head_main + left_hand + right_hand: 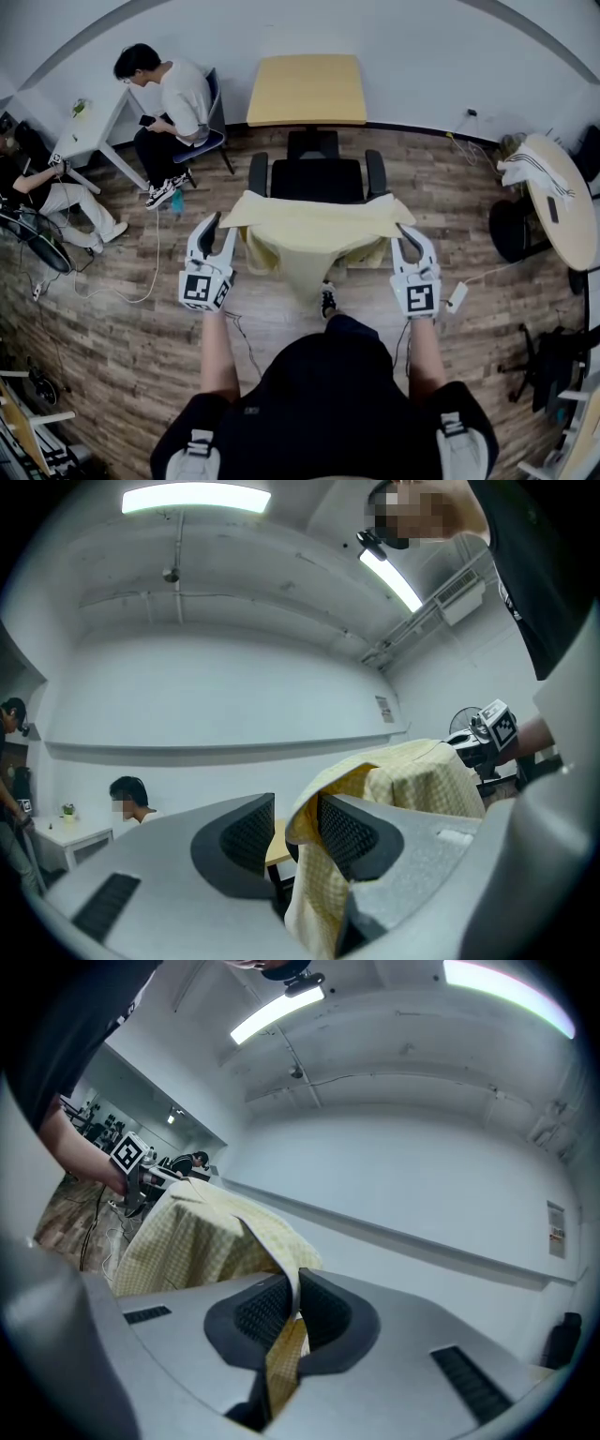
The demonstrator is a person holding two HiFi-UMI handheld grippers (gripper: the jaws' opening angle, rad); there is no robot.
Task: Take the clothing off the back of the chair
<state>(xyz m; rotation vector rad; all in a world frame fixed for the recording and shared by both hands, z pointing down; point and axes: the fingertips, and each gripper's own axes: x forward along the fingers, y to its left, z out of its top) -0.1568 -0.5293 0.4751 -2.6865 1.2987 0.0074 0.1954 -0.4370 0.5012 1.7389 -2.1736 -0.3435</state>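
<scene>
Yellow checked cloth shirt (314,225) lies draped over the black office chair (317,178), right gripper (409,234) pinching one end, left gripper (221,229) spread around the other: close it first, I'd say, then lift evenly.

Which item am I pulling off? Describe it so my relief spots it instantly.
Find the black office chair mid-floor, facing the yellow-topped table. Spread along its near side, between the left gripper and right gripper, is a pale yellow checked shirt. It is the only cloth there, lighter than the tabletop.
</scene>
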